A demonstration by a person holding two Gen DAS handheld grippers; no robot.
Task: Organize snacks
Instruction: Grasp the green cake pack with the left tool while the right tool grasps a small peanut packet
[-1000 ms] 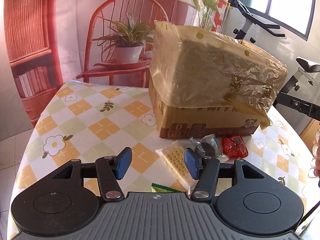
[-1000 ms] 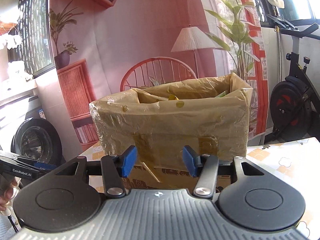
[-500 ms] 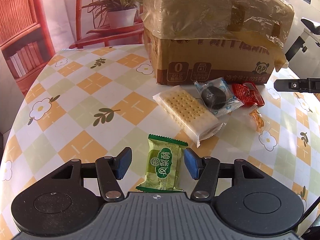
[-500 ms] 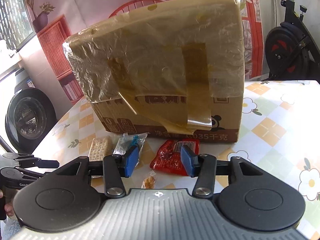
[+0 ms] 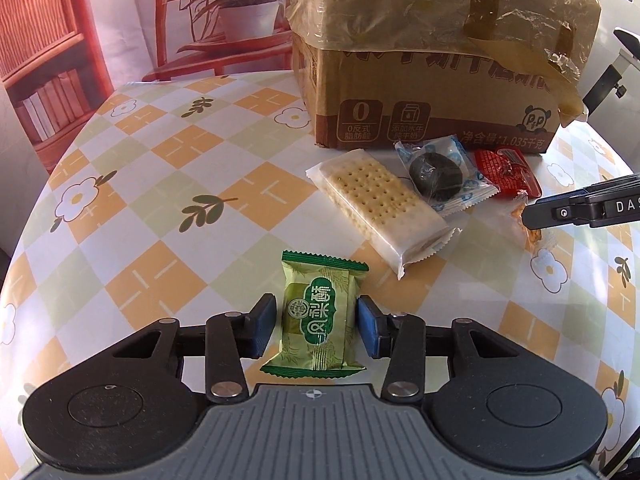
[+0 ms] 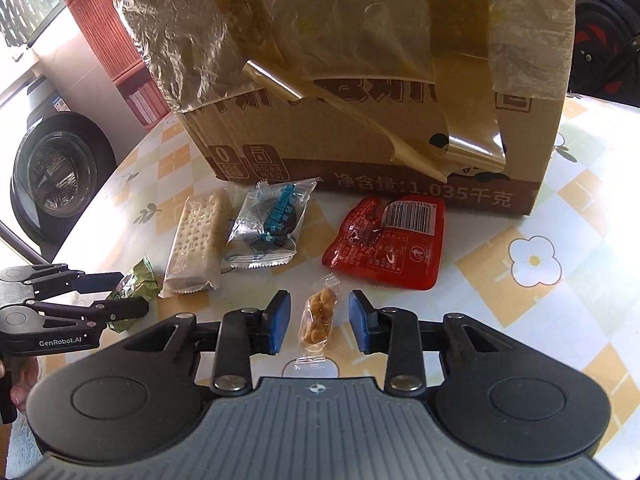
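Checkered with orange diamonds and white flowers, the tablecloth [image 5: 168,184] is carrying every snack, and both pairs of fingers are coming together low over it. Between the left gripper [image 5: 316,322] pads, the green packet [image 5: 318,316] is lying flat, a sliver of gap showing on each side — the jaws are closing but not yet pressing. The right gripper [image 6: 319,322] is closing around the small clear nut pouch [image 6: 319,314], also with daylight on both sides. Beyond the left fingers the cracker pack [image 5: 380,204], the dark cookie packet [image 5: 440,178] and the red sachet [image 5: 508,172] are waiting in front of the cardboard box [image 5: 432,92], which is draped in crinkled plastic. Judging the grips: each pad should be meeting the packet's body rather than its crimped ends, and the nut pouch — thin and slippery-looking — is probably wanting a centred, gentle squeeze before any lift toward the box.
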